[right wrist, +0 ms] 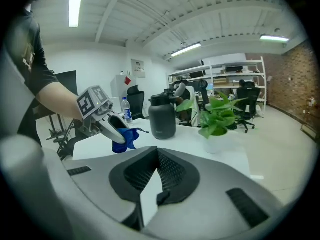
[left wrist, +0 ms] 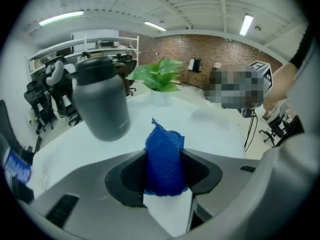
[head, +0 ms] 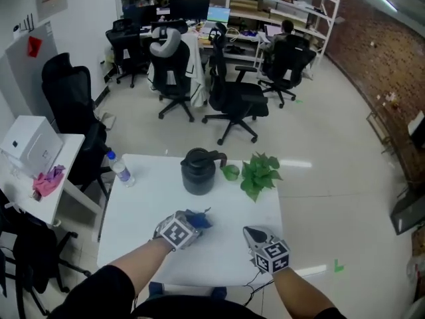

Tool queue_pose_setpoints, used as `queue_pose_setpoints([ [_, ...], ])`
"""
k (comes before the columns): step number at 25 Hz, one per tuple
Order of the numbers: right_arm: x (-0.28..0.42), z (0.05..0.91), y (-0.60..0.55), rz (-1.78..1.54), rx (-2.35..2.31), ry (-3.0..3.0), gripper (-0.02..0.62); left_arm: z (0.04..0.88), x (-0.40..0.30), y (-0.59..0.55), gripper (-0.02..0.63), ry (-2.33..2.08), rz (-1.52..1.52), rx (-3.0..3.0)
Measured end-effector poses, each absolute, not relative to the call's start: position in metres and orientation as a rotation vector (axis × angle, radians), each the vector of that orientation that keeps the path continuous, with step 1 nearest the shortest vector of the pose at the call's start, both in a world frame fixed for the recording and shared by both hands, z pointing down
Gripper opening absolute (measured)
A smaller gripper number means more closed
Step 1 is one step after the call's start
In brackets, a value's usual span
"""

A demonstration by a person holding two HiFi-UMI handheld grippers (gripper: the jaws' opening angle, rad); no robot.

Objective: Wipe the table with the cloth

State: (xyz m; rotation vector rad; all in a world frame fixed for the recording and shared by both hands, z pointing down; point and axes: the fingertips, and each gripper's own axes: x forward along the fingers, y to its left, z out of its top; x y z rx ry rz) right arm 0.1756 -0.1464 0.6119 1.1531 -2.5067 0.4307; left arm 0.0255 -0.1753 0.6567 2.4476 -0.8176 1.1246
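Left gripper: our left gripper [left wrist: 164, 170] is clamped on the blue cloth [left wrist: 164, 154]. The pads press its bunched sides, and a tuft pokes out past the tips.
Cloth: it sits low over the near middle of the white table [head: 153, 201]. We cannot tell whether it touches the surface.
Right gripper: our right gripper [head: 252, 232] is over the near right part of the table, near the left one. Its jaws are drawn together with nothing between them.
Straight ahead: a dark lidded jug [head: 198, 171] stands upright just beyond the cloth, toward the far edge.
Ahead to the right: a small leafy plant [head: 259, 173] in a white pot stands beside the jug, with one leaf reaching toward the jug's handle.
Far left corner: a water bottle [head: 120, 168] stands upright, well apart from the cloth.
Side desk: left of our table we see a white box [head: 30, 143] and a pink rag [head: 48, 181] on a second white surface.
Beyond the table: black office chairs [head: 232, 98] stand on the floor, and a person sits at the far desks.
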Motion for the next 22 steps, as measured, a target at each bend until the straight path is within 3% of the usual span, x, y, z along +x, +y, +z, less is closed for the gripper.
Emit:
queue_pose_setpoints([
  [10, 0.296, 0.618, -0.123, 0.512, 1.294, -2.441, 0.014, 0.67, 0.227, -0.181, 0.186, -0.411, 1.243, 2.677],
  [16, 0.342, 0.631, -0.101, 0.574, 1.356, -2.38, 0.014, 0.669, 0.313, -0.186, 0.186, -0.366, 0.853, 2.736],
  [22, 0.363, 0.637, -0.088, 0.602, 1.382, -2.346, 0.014, 0.687, 0.332, -0.199, 0.186, -0.503, 0.622, 2.62],
])
